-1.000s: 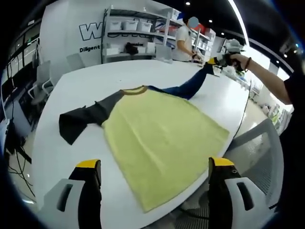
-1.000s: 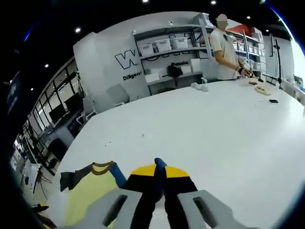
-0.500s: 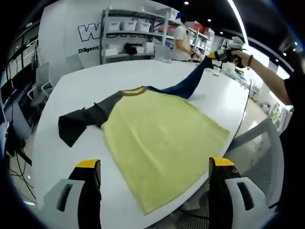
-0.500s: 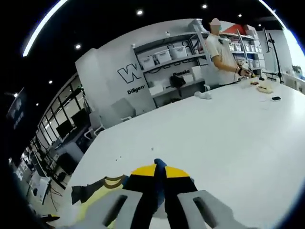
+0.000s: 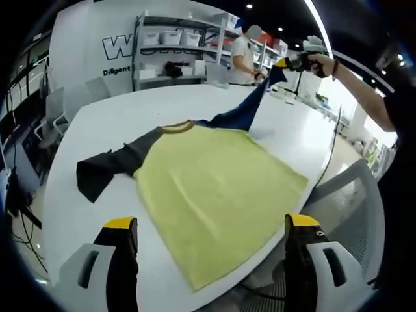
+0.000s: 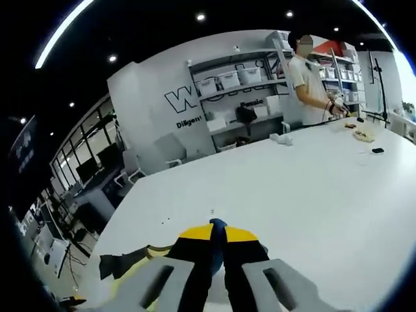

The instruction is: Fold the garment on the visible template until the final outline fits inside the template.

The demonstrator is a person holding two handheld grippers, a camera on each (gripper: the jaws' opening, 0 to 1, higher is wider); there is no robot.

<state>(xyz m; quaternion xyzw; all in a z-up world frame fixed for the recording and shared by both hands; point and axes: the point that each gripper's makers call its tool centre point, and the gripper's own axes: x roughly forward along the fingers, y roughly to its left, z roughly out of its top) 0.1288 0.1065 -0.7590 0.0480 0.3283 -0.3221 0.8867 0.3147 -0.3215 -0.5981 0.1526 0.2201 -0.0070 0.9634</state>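
**Shirt flat on the table, one sleeve lifted**

I see a yellow shirt with dark sleeves spread on a white table, hem toward me. Its blue sleeve rises toward one o'clock, where my right gripper pinches the cuff, lifting it off the table. My left gripper hangs at six o'clock over the near table edge, jaws spread wide, holding nothing. A person stands at twelve o'clock beside shelves.

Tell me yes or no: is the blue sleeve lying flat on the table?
No. The right hand-held gripper holds the blue sleeve lifted off the white table.
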